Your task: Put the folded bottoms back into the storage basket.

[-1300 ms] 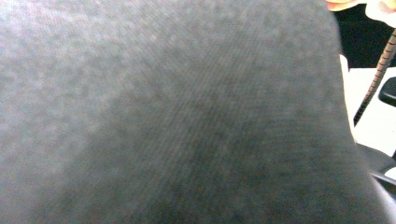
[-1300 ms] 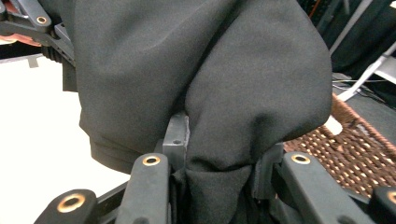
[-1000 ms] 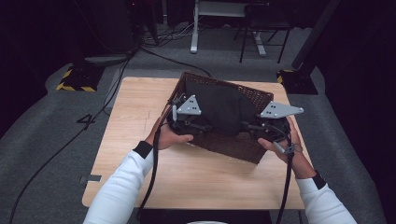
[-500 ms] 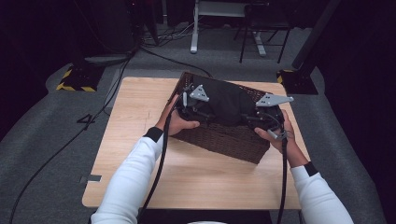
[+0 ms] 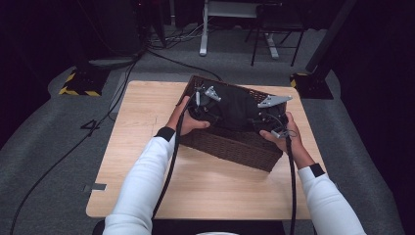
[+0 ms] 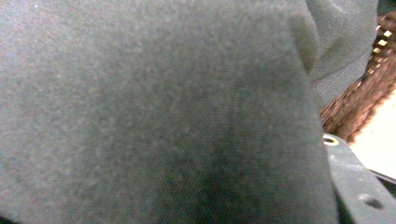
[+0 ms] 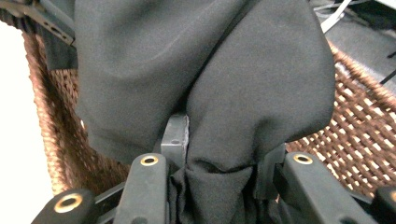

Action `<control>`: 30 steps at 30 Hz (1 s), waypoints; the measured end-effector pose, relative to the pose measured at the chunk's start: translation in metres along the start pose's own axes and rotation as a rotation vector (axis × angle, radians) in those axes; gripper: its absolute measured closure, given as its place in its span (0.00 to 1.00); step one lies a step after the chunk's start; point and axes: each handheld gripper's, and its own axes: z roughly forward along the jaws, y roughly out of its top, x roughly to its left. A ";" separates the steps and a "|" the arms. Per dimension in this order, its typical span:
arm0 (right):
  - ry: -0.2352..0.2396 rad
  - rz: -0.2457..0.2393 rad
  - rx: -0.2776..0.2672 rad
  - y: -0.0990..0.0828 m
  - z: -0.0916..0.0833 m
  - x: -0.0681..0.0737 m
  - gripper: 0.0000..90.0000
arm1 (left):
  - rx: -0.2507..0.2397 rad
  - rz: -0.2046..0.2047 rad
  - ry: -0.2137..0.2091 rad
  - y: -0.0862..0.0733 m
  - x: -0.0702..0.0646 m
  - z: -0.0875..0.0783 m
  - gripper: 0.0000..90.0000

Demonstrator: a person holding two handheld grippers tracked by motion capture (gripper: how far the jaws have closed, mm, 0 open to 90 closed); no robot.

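Note:
A dark grey cloth [image 5: 235,105] hangs bunched over a brown wicker basket [image 5: 230,147] on the wooden table [image 5: 142,127]. My left gripper [image 5: 205,104] is at the basket's left end and is shut on the cloth. In the left gripper view the cloth [image 6: 163,107] drapes right in front of the camera, with the basket's weave [image 6: 357,105] at the right. My right gripper [image 5: 264,118] is at the basket's right end. In the right gripper view this gripper [image 7: 215,186] is shut on a gathered fold of the cloth [image 7: 210,70], above the inside of the basket [image 7: 359,130].
The basket stands at the far middle of the table, with bare wood to its left and in front. Beyond the table are grey carpet, loose cables [image 5: 161,54], desk legs [image 5: 203,29] and a yellow-and-black striped block [image 5: 78,83].
Both hands have moved away from the person and slightly down, carrying the cloth from the basket's near side to over its middle. Both grips have held.

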 end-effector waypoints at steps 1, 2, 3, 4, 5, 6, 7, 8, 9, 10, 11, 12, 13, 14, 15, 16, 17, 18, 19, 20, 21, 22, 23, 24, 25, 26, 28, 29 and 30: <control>0.005 -0.001 0.013 0.000 0.002 0.000 0.72 | 0.009 0.000 0.000 0.000 0.000 0.001 0.57; 0.007 -0.002 0.021 0.000 0.003 0.001 0.72 | 0.016 -0.004 -0.003 -0.001 0.001 0.002 0.57; 0.010 0.000 0.033 0.000 0.005 0.001 0.71 | 0.031 -0.006 -0.006 -0.001 0.001 0.003 0.57; 0.015 -0.001 0.047 -0.001 0.006 0.001 0.71 | 0.039 -0.004 -0.007 -0.001 0.002 0.004 0.57; 0.017 -0.002 0.055 -0.001 0.007 0.002 0.71 | 0.054 -0.010 -0.008 -0.002 0.002 0.006 0.56; 0.019 -0.004 0.073 -0.001 0.009 0.002 0.71 | 0.061 -0.008 -0.012 -0.002 0.002 0.007 0.56; 0.018 -0.006 0.080 -0.001 0.010 0.003 0.71 | 0.068 -0.008 -0.015 -0.002 0.002 0.008 0.56; 0.019 -0.007 0.086 -0.001 0.010 0.003 0.71 | 0.076 -0.009 -0.014 -0.002 0.003 0.009 0.56; 0.020 -0.005 0.094 -0.001 0.011 0.003 0.71 | 0.075 -0.011 -0.019 -0.002 0.003 0.010 0.56; 0.021 -0.001 0.102 -0.001 0.011 0.003 0.71 | 0.079 -0.014 -0.026 -0.002 0.003 0.011 0.56; 0.022 0.002 0.108 -0.002 0.012 0.003 0.70 | 0.078 -0.019 -0.032 -0.003 0.002 0.011 0.56; 0.026 0.009 0.112 -0.002 0.012 0.002 0.70 | 0.077 -0.023 -0.037 -0.004 0.003 0.012 0.55; 0.025 0.012 0.118 -0.002 0.012 0.002 0.70 | 0.078 -0.031 -0.042 -0.005 0.003 0.013 0.55; 0.029 0.013 0.122 -0.003 0.012 0.002 0.70 | 0.077 -0.032 -0.045 -0.006 0.004 0.013 0.55; 0.033 0.015 0.130 -0.003 0.012 0.002 0.70 | 0.078 -0.039 -0.049 -0.007 0.004 0.014 0.54; 0.036 0.015 0.137 -0.003 0.012 0.002 0.70 | 0.079 -0.047 -0.052 -0.008 0.003 0.015 0.54; 0.039 0.014 0.146 -0.003 0.012 0.002 0.70 | 0.085 -0.044 -0.052 -0.008 0.003 0.015 0.54; 0.044 0.019 0.154 -0.004 0.013 0.003 0.69 | 0.085 -0.046 -0.052 -0.008 0.003 0.015 0.53; 0.043 0.019 0.162 -0.004 0.014 0.003 0.69 | 0.085 -0.051 -0.053 -0.009 0.003 0.016 0.53; 0.050 0.023 0.168 -0.004 0.014 0.002 0.69 | 0.094 -0.051 -0.052 -0.009 0.003 0.016 0.53; 0.056 0.024 0.179 -0.005 0.015 0.002 0.69 | 0.100 -0.047 -0.046 -0.008 0.002 0.017 0.52; 0.059 0.019 0.189 -0.006 0.016 0.002 0.68 | 0.108 -0.045 -0.044 -0.008 0.002 0.017 0.52; 0.062 0.021 0.193 -0.006 0.016 0.002 0.68 | 0.115 -0.047 -0.039 -0.008 0.001 0.018 0.51; 0.060 0.021 0.199 -0.007 0.017 0.002 0.68 | 0.118 -0.044 -0.039 -0.008 0.001 0.018 0.51; 0.061 0.023 0.205 -0.008 0.017 0.002 0.68 | 0.124 -0.042 -0.040 -0.008 0.001 0.019 0.51; 0.064 0.022 0.212 -0.009 0.018 0.002 0.68 | 0.128 -0.047 -0.039 -0.008 0.001 0.020 0.51; 0.066 0.024 0.225 -0.010 0.019 0.002 0.67 | 0.143 -0.051 -0.032 -0.009 0.001 0.022 0.49; 0.067 0.026 0.232 -0.011 0.019 0.002 0.66 | 0.153 -0.051 -0.030 -0.010 0.001 0.023 0.48; 0.066 0.027 0.243 -0.012 0.020 0.002 0.65 | 0.164 -0.053 -0.029 -0.011 0.001 0.024 0.47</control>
